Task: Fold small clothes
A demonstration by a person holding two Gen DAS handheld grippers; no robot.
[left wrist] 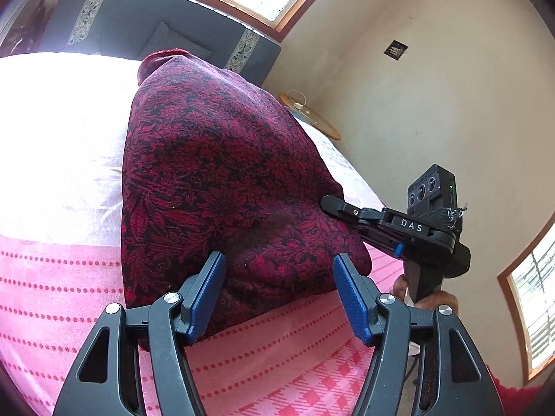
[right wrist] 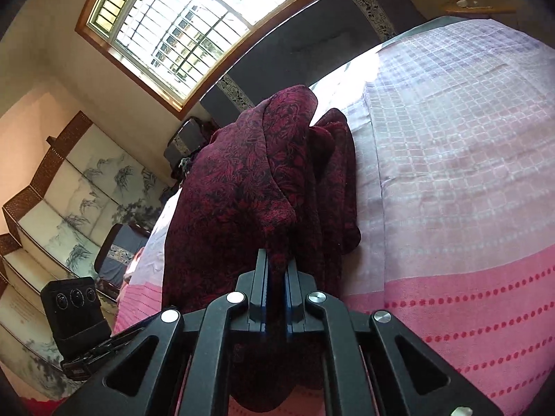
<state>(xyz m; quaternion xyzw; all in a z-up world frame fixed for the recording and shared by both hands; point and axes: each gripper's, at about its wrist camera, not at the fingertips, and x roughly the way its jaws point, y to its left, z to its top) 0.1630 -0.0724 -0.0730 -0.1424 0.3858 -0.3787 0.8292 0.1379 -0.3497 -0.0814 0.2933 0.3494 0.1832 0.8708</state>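
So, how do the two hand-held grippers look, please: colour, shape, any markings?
Both are black plastic frames with silver rivets and two blue ribbed pads. The left hand-held gripper shows triangular cut-outs in its finger arms. The right hand-held gripper looks the same; from the left view its body carries white letters "DAS" and a black camera box with three lenses.

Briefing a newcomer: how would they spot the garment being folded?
Find the bed's pink dotted cover. On it lies a dark red garment with a black floral pattern, the only dark patterned cloth there. The right gripper pinches one edge.
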